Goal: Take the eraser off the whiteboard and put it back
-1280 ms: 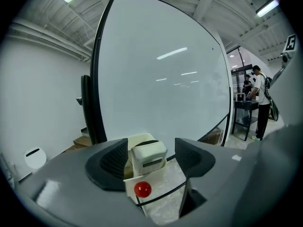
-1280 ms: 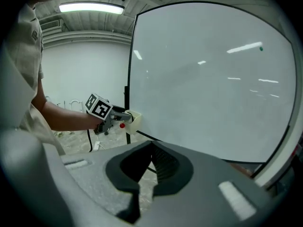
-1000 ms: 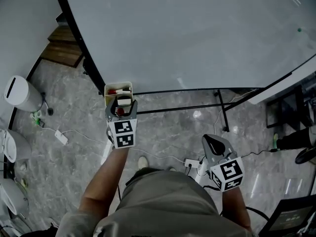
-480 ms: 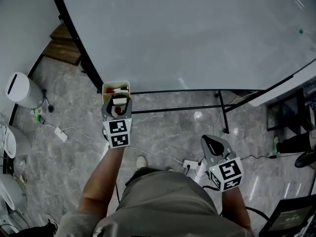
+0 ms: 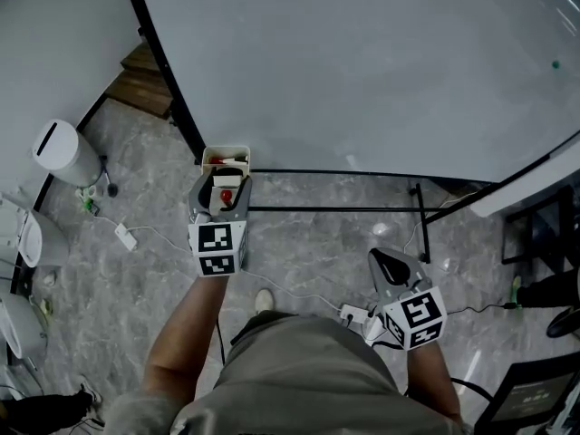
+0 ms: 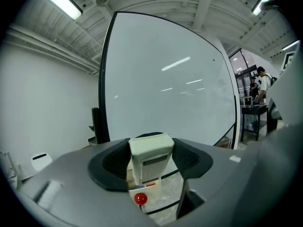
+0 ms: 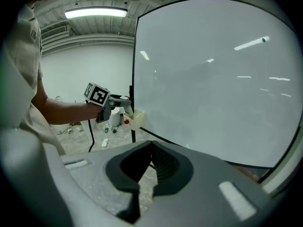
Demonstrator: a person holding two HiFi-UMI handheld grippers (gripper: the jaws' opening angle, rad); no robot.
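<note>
Grey marbled floor (image 5: pixel 308 234) fills the lower part of the head view, and a large whiteboard (image 5: pixel 362 62) on a black frame (image 5: pixel 326 208) stands over it. The board's face is blank apart from a small green dot near its right edge. A white bin (image 5: pixel 65 152) stands on the floor off the board's left end, with a power strip (image 5: pixel 124 236) and its cable lying near it.

The person's bare forearm (image 5: pixel 186 333) reaches toward the board's lower left corner and carries the left hand-held gripper (image 5: pixel 221 187). Its jaws have just been closing, and both black pads now press against the sides of the cream-coloured eraser (image 6: pixel 150 157). They stand fairly wide apart because the block fills the gap. The eraser is held upright just above a small cream box (image 5: pixel 227 149) at that corner of the board. The box holds a few small items that are too small to identify. A small red ball (image 6: pixel 140 198) shows just below the eraser; what it belongs to cannot be told.

The right hand-held gripper (image 5: pixel 390 261) hangs low near the person's body, well apart from the board. Its jaw tips meet, with nothing between them.
</note>
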